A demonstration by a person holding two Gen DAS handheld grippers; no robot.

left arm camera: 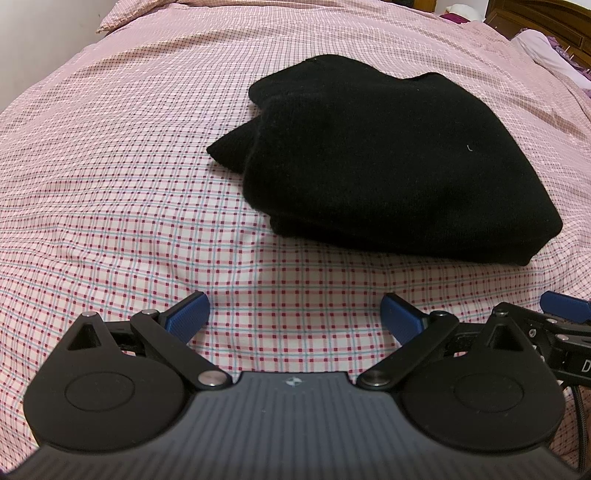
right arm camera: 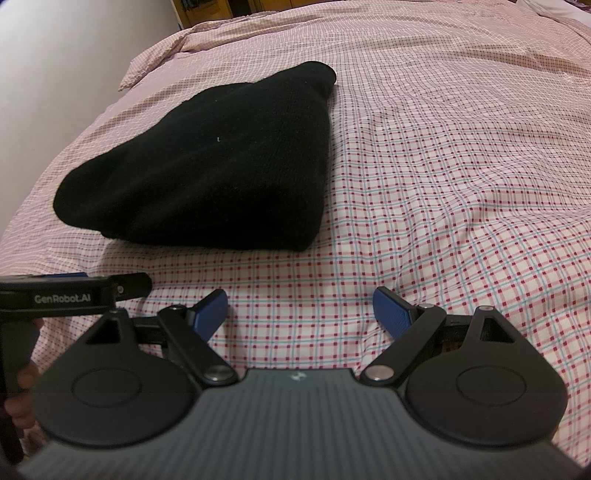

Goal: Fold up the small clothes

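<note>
A black knit garment (left arm camera: 388,158) lies folded in a thick bundle on the pink checked bedsheet (left arm camera: 129,184). It also shows in the right wrist view (right arm camera: 221,177), left of centre. My left gripper (left arm camera: 295,317) is open and empty, hovering over the sheet just in front of the garment's near edge. My right gripper (right arm camera: 300,314) is open and empty, over the sheet in front and to the right of the garment. Neither gripper touches the cloth. The right gripper's edge shows at the far right of the left wrist view (left arm camera: 561,317).
The bed's checked sheet (right arm camera: 461,166) stretches wide to the right of the garment. A pillow (left arm camera: 133,14) lies at the far left corner. A wooden headboard (left arm camera: 546,18) and white and purple cloth (left arm camera: 546,48) are at the far right. The left gripper's body (right arm camera: 55,295) sits at the left.
</note>
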